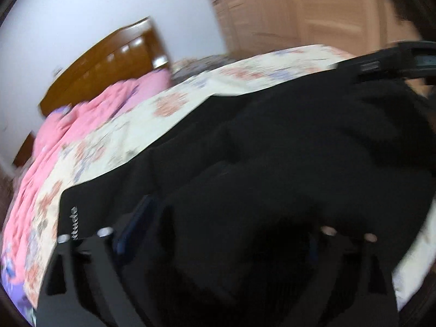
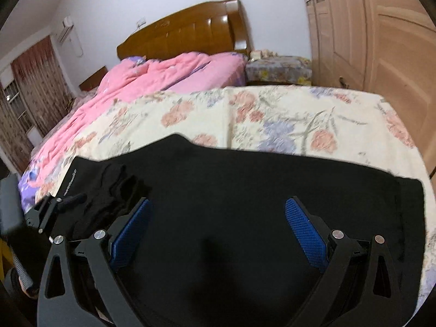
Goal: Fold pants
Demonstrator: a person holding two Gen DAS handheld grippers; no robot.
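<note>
Black pants [image 2: 245,190] lie spread on a floral sheet [image 2: 272,114] on the bed. My right gripper [image 2: 218,231] is open just above the pants, blue pads [image 2: 305,231] wide apart, nothing between them. In the left wrist view, which is blurred, the pants [image 1: 272,150] fill the lower frame, bunched into folds. My left gripper [image 1: 218,231] sits low over the cloth; one blue pad [image 1: 133,223] shows at the left, the other is hidden in dark fabric. The left gripper also shows in the right wrist view [image 2: 54,207] at the pants' left edge. The right gripper shows at the far right [image 1: 395,60].
A pink quilt [image 2: 152,81] is heaped toward the wooden headboard [image 2: 185,32]. A bedside table [image 2: 278,70] with a floral cover stands by the wardrobe doors [image 2: 381,41]. Curtains [image 2: 35,81] hang at the left. The bed's edge runs along the right.
</note>
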